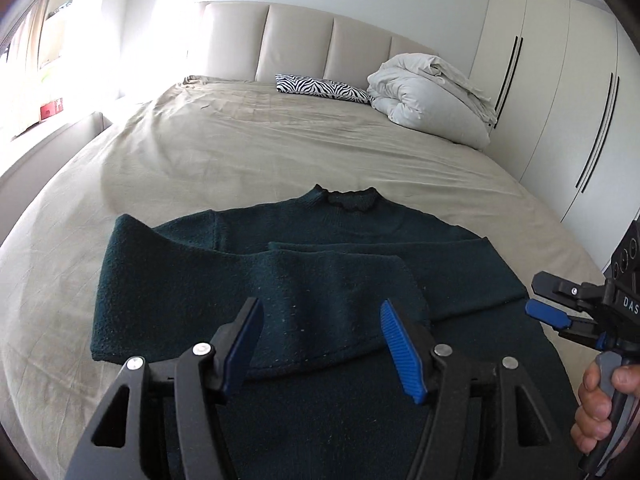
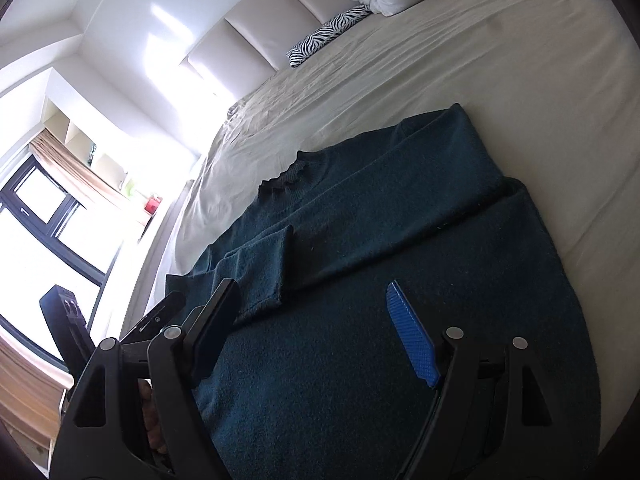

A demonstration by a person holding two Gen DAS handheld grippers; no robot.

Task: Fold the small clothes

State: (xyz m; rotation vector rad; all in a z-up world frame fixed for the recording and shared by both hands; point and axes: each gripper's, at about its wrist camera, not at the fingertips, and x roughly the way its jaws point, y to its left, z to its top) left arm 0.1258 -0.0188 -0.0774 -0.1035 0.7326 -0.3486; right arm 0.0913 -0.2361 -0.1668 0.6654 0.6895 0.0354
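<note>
A dark teal knitted sweater (image 1: 328,264) lies flat on the beige bed sheet (image 1: 224,148), collar at the far end, with both sleeves folded across the chest. My left gripper (image 1: 320,304) hovers over the folded left sleeve near its cuff, open, with nothing pinched between its blue pads. In the right wrist view the sweater (image 2: 400,240) fills the foreground. My right gripper (image 2: 312,286) is open above the body, with nothing between its fingers. The right gripper (image 1: 548,304) also shows at the sweater's right edge, with a hand on its handle.
A zebra-print pillow (image 1: 320,88) and a bundled white duvet (image 1: 428,96) lie by the padded headboard (image 1: 300,40). White wardrobe doors (image 1: 560,100) stand to the right of the bed. A bright window and ledge (image 2: 48,216) are on the left.
</note>
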